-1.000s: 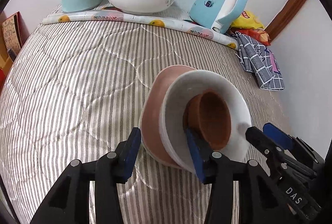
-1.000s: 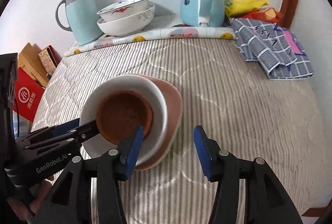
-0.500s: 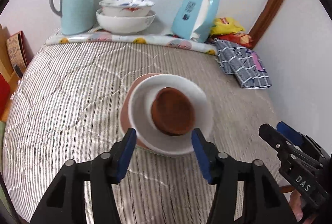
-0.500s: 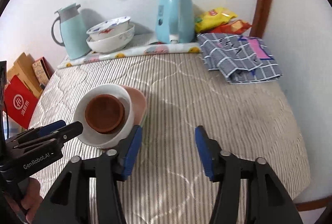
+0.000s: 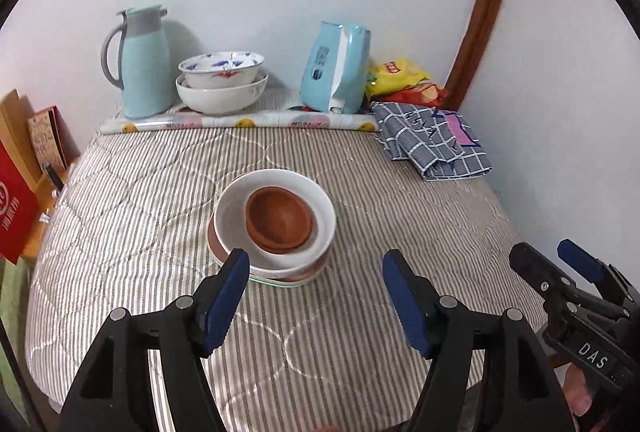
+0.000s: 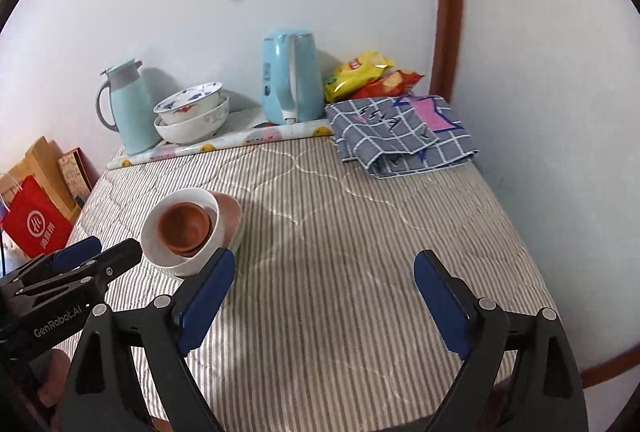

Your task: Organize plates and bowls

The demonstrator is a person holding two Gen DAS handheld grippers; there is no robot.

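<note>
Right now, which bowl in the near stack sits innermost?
The brown bowl. It nests inside the white bowl, which sits in the pink one; it is the smallest and the only terracotta-coloured one.

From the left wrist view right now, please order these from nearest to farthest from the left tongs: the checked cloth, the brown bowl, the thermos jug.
1. brown bowl: just ahead of the left tongs, nested in the white bowl.
2. checked cloth: farther back, on the right.
3. thermos jug: at the far left, by the wall.
</note>
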